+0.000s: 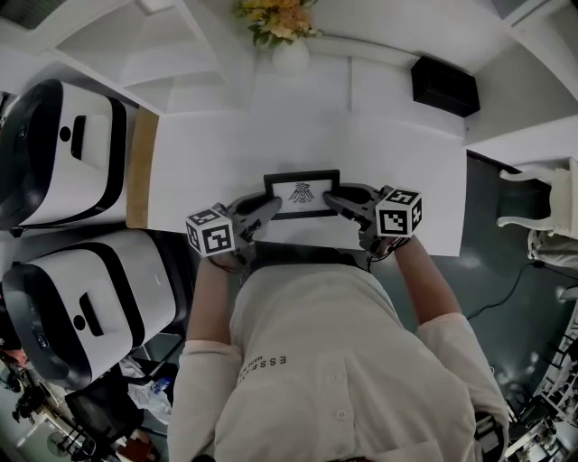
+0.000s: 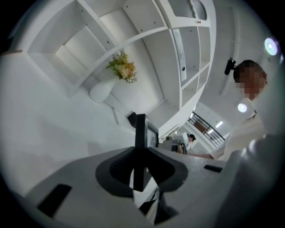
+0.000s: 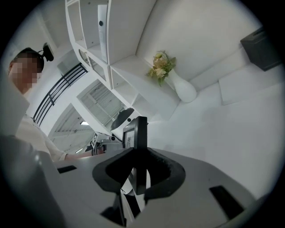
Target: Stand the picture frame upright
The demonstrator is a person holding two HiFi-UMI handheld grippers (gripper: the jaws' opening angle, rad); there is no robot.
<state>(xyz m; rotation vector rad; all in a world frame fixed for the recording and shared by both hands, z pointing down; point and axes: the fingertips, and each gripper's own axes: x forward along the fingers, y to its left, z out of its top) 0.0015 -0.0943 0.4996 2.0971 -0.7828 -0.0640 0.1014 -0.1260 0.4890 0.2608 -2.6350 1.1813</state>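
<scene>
The left gripper and right gripper each clamp one side edge of the picture frame; it seems light, stiff, perhaps fragile.

Picture frame black, white print with dark bird motif; table white; flowers yellow-orange; vase white; box black.

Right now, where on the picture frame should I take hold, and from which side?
Take its two side edges, one gripper coming in from each side. The picture frame is thin and flat, so each narrow black edge fits between the fingers. The left gripper and right gripper are clamped on those edges.
</scene>
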